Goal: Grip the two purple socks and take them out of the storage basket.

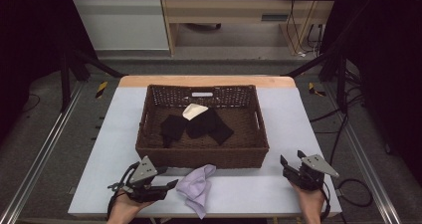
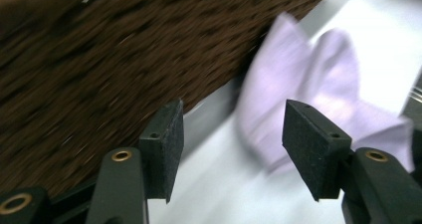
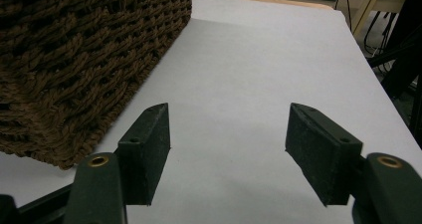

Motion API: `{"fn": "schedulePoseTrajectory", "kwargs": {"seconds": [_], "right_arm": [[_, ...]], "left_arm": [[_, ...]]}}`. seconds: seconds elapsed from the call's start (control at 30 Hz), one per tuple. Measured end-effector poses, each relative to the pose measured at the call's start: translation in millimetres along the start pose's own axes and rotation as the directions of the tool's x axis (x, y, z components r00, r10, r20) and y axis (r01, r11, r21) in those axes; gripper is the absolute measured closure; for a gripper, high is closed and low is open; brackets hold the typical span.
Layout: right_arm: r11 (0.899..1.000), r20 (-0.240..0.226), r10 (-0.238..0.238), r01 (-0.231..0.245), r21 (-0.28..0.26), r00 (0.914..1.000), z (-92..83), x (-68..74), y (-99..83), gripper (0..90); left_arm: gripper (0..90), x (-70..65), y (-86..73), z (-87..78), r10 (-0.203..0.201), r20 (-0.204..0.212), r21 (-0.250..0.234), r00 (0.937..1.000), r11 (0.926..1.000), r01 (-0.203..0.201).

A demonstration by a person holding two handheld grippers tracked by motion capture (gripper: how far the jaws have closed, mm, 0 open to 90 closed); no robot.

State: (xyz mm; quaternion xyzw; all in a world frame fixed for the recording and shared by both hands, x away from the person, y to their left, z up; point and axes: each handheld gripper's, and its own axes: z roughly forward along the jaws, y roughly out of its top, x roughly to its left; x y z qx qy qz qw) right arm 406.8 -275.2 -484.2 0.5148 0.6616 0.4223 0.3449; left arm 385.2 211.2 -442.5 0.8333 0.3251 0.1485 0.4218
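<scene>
Near table's [image 1: 249, 189] front edge, just right of left gripper [image 1: 171, 184], jaws wide and empty: lilac cloth [image 1: 195, 186], long axis toward basket [image 1: 201, 154]. Right gripper [image 1: 291, 163] well apart, half open, empty.

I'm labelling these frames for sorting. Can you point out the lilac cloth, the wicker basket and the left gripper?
lilac cloth [image 1: 195, 187], high view, on its crumpled middle.
wicker basket [image 1: 201, 157], high view, on its near outer wall.
left gripper [image 2: 231, 149], left gripper view, midway between its open fingertips.
</scene>
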Motion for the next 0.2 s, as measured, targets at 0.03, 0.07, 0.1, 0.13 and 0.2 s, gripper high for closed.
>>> {"fn": "schedulePoseTrajectory", "kwargs": {"seconds": [0.03, 0.07, 0.1, 0.13, 0.2], "right_arm": [[1.000, 0.001, -0.001, 0.001, 0.000, 1.0000, 0.0, 0.0, 0.0, 33.9], [1.000, 0.001, -0.002, 0.002, 0.000, 1.0000, 0.1, 0.0, 0.0, 33.4], [1.000, 0.001, -0.002, 0.002, -0.001, 1.0000, 0.1, 0.1, 0.0, 33.1], [1.000, 0.001, -0.003, 0.003, -0.002, 1.0000, -0.1, 0.0, -0.1, 32.9], [1.000, 0.002, -0.002, 0.002, -0.003, 1.0000, 0.0, 0.1, -0.1, 32.4]], "left_arm": [[41.2, 3.6, -3.3, -2.0, -0.010, -0.008, 0.003, 0.9999, 0.9999, 0.010], [41.2, 7.0, -6.2, -4.0, -0.021, -0.021, 0.001, 0.9996, 0.9998, 0.021], [41.2, 10.4, -8.8, -6.1, -0.029, -0.030, -0.002, 0.9991, 0.9996, 0.029], [41.2, 13.4, -10.9, -7.9, -0.037, -0.042, -0.007, 0.9985, 0.9993, 0.036], [40.9, 18.9, -14.3, -11.8, -0.045, -0.069, -0.015, 0.9966, 0.9989, 0.044]]}}
